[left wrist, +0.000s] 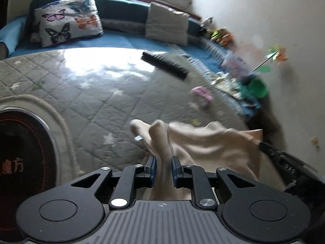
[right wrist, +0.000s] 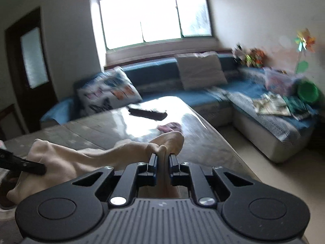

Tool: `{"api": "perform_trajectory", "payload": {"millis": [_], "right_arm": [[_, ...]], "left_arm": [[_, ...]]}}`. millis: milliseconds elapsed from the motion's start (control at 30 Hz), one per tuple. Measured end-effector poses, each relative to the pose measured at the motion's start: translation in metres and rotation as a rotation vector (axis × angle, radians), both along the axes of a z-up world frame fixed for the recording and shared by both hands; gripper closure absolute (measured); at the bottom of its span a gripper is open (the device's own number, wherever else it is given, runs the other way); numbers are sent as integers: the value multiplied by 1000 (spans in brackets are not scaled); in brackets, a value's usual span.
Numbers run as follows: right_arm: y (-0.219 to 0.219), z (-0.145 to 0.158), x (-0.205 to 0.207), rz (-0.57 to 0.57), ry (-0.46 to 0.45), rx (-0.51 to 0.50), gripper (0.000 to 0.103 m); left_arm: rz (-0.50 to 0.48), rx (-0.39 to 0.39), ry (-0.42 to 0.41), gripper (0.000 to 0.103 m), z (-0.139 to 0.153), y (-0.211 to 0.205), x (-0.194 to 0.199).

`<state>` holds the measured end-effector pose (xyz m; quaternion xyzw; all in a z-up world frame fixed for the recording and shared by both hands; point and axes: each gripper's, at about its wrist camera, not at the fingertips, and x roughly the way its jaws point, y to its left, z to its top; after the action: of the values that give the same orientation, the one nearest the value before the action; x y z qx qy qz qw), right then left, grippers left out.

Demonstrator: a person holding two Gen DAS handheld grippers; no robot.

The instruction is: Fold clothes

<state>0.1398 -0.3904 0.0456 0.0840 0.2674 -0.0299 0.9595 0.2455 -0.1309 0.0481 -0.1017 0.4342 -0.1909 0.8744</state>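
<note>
A cream-coloured garment (left wrist: 203, 140) hangs stretched between my two grippers above a grey quilted table cover (left wrist: 81, 93). My left gripper (left wrist: 163, 160) is shut on one bunched edge of it. My right gripper (right wrist: 163, 158) is shut on another bunched edge, and the garment (right wrist: 81, 160) runs off to the left from there. The right gripper's black body shows at the right edge of the left wrist view (left wrist: 284, 160). The left gripper's black finger shows at the left of the right wrist view (right wrist: 24, 164).
A black brush (left wrist: 164, 65) and a small pink item (left wrist: 201, 93) lie on the table. A round dark hotplate (left wrist: 22, 162) sits at the left. A blue L-shaped sofa (right wrist: 203, 95) with a butterfly cushion (left wrist: 67, 20), toys and a green bowl (right wrist: 306, 91) stands behind.
</note>
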Motion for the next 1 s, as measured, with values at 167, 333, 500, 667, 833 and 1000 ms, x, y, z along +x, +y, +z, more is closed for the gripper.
{"api": "perform_trajectory", "payload": {"millis": [167,333,500,667,833,1000], "right_arm": [[-5,-21,12,-35,52,-36,89],[3,-22,25,24,59,2,89],[23,-31,48,104,93,29,89],[36,-44,71,115,130,19,89],[35,-53,78,104,142,12,89],[33,-44,66,101,142,6,88]], "left_arm": [[18,27,-11,78,-5,12,5],[-21,14,-23,78,-6,-1,15],[-69,15,-8,78,-14,-23,33],[-93,50,4,78,-27,-40,52],[-91,56,15,79,-39,-44,62],[-98,75,-8,77,-31,-42,49]]}}
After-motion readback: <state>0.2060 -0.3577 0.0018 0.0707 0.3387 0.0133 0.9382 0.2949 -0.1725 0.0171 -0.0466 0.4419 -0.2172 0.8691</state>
